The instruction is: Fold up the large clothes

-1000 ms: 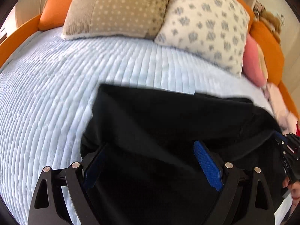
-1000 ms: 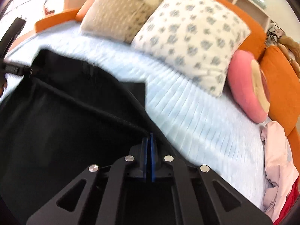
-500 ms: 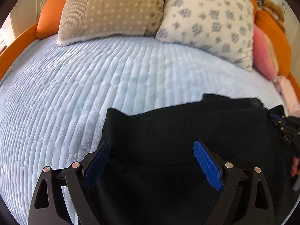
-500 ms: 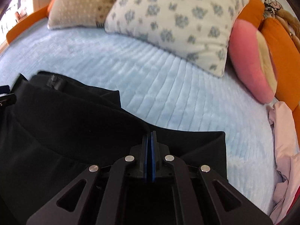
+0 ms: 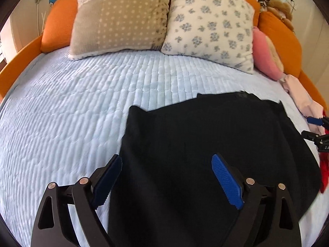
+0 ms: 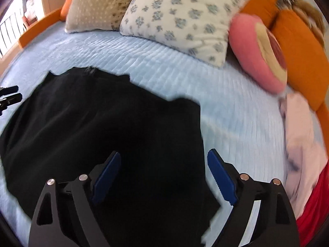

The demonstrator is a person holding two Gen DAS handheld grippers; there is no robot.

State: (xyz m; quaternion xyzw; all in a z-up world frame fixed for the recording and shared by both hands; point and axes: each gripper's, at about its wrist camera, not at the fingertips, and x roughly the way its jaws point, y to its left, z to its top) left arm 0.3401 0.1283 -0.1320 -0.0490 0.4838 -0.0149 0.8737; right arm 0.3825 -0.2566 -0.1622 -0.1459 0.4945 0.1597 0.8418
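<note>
Beige dotted pillow (image 5: 121, 20) beside floral pillow (image 5: 211, 24), pink cushion (image 6: 259, 51), pale pink cloth (image 6: 300, 131) on blue quilt (image 5: 72, 107).

Left gripper (image 5: 166, 177): two matte black angular finger arms with triangular cut-outs, each carrying two round silver screw heads. Inner faces fitted with blue ribbed pads (image 5: 226, 182), serrated along the edge. Right gripper (image 6: 163, 171): same build, black arms, silver screws, blue toothed pads (image 6: 221, 176). White lettering on its body in the left view, only partly legible.
</note>
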